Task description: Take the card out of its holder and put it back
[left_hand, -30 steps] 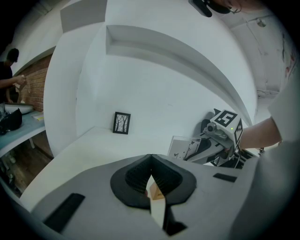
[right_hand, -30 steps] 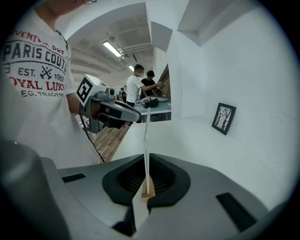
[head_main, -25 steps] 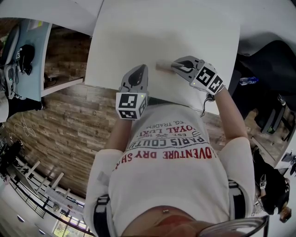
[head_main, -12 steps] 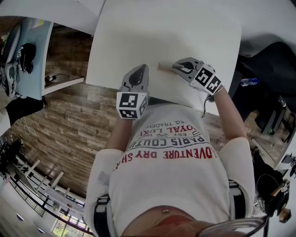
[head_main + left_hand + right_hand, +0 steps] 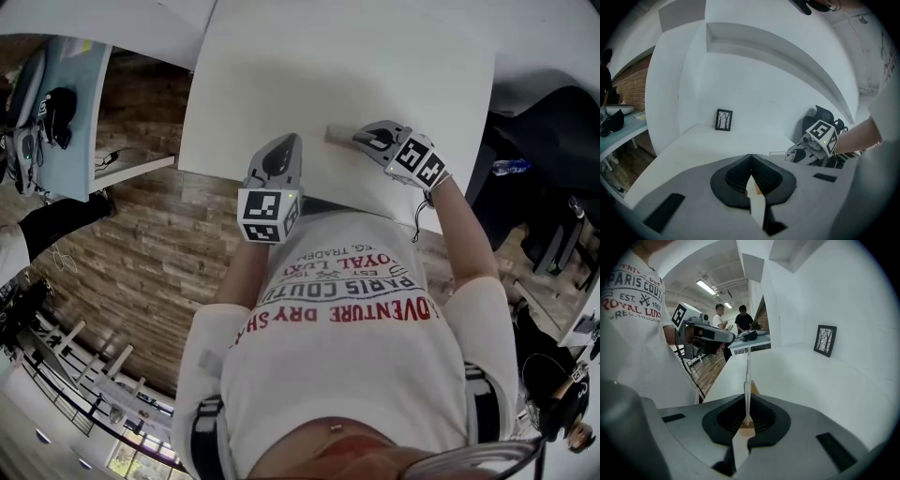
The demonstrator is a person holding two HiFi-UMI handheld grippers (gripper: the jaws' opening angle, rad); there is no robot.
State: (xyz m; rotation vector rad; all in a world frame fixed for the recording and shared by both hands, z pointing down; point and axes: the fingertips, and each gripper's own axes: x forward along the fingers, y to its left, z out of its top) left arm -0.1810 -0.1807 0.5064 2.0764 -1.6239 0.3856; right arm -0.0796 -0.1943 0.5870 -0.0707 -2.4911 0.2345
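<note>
My right gripper (image 5: 361,138) is shut on a thin clear card holder (image 5: 748,376). The holder stands edge-on between the jaws, and a tan card (image 5: 753,389) shows at its base. In the head view the holder (image 5: 337,134) is a pale strip low over the white table (image 5: 337,66), just ahead of the right fingertips. From the left gripper view I see it as a clear rectangle (image 5: 780,153) beside the right gripper (image 5: 799,154). My left gripper (image 5: 284,141) hovers to the left of it, apart from the holder. Its jaws (image 5: 751,161) are shut with nothing held.
A small black-framed picture (image 5: 723,119) stands at the table's far end against the white wall. The table's near edge (image 5: 309,199) runs just under both grippers, with wooden floor (image 5: 141,253) to the left. Two people (image 5: 731,319) stand by a desk farther back.
Both grippers keep their places and grips. The head view has drifted a little, so the table and grippers sit slightly lower in the frame.
</note>
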